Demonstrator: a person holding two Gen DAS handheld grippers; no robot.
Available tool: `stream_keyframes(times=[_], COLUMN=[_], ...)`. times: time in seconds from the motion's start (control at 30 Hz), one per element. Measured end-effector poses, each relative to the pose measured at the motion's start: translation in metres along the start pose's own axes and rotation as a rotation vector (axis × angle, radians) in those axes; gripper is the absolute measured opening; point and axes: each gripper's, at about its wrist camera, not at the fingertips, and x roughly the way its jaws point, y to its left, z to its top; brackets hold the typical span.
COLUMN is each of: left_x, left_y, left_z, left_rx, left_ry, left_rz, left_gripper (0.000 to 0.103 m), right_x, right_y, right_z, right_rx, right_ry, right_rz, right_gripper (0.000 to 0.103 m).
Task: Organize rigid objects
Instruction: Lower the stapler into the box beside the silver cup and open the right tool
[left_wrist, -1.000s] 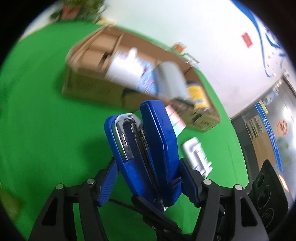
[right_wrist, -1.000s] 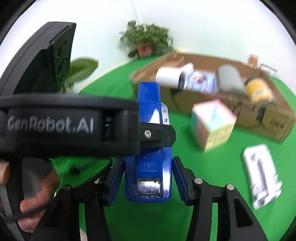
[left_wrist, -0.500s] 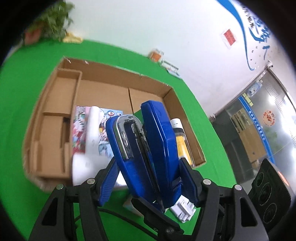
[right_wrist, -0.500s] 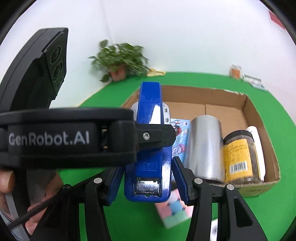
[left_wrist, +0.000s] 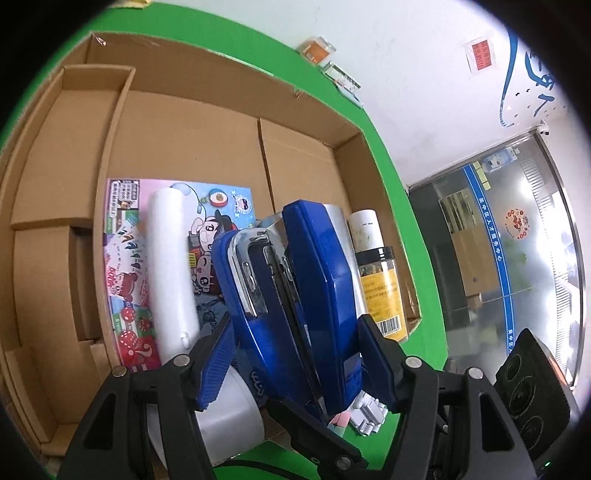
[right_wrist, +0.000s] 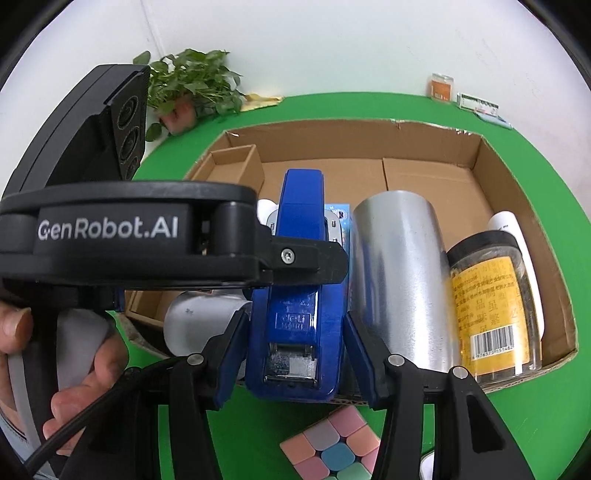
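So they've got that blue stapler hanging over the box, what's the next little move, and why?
Probably lower the stapler into the bare cardboard behind the picture book in the box. Both the left gripper and the right gripper clamp it, and it hangs above the box's near edge, where the silver can and jar fill the front right.

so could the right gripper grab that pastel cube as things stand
Probably not: the right gripper is shut on the blue stapler, shared with the left gripper. The cube itself lies uncovered.
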Motion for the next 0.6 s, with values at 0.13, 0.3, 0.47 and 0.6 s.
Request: stream_keyframes(times=[0.13, 0.3, 0.47, 0.6], left_x=[0.007, 0.007, 0.007, -0.001], left_y=[-0.003, -0.005, -0.007, -0.012], left_z=[0.004, 0.005, 0.004, 0.000], left_rx=[0.020, 0.019, 0.029, 0.032], left_ry=[0.033, 0.062, 0.075, 0.061], left_rz=[0.038, 0.045, 0.066, 0.085], left_gripper=[0.065, 0.065, 0.065, 0.065], right_x=[0.010, 0.016, 0.012, 0.003], right_y=[-0.002, -0.006, -0.005, -0.003], right_z=[0.000, 0.003, -0.003, -0.011], right_rx=[0.019, 0.025, 0.024, -0.003], right_ry=[0.023, 0.017, 0.012, -0.001], right_rz=[-0.006, 0.000, 0.017, 0.016], right_gripper=[0.051, 0.051, 0.052, 0.054])
